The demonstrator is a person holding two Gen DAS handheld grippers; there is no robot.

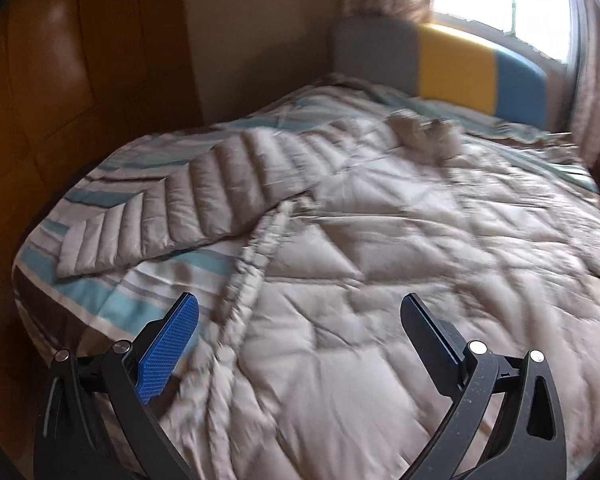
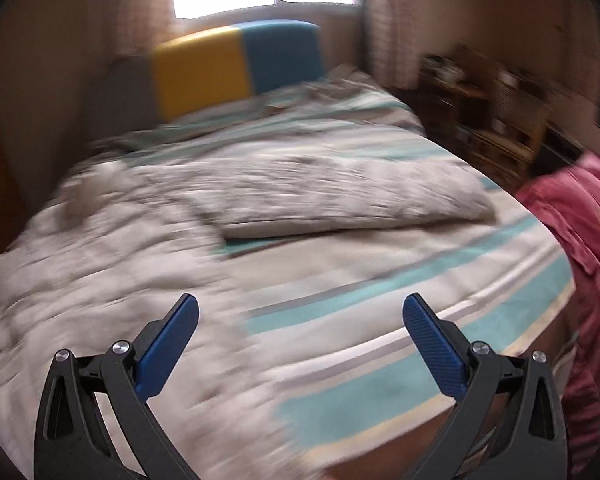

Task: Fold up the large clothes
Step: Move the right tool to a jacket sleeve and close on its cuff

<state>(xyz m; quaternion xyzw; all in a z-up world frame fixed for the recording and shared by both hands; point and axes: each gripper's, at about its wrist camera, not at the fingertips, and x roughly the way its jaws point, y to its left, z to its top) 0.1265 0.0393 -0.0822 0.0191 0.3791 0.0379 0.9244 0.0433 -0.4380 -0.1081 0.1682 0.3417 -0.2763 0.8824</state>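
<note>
A large beige quilted down coat (image 1: pixel 380 280) lies spread flat over the striped bed (image 1: pixel 112 304). One sleeve (image 1: pixel 172 204) stretches out to the left; its fur-trimmed hood (image 1: pixel 424 136) lies toward the headboard. My left gripper (image 1: pixel 300 312) is open and empty, held above the coat's lower body. In the right wrist view the coat (image 2: pixel 100 280) covers the left of the bed and its other sleeve (image 2: pixel 340 200) reaches right. My right gripper (image 2: pixel 300 312) is open and empty above the bed's near edge. Both views are motion-blurred.
A grey, yellow and blue headboard (image 1: pixel 456 68) stands under a bright window. A wooden wardrobe (image 1: pixel 60 80) lines the left side. A cluttered wooden shelf (image 2: pixel 484 116) and a pink garment (image 2: pixel 580 248) sit at the bed's right side.
</note>
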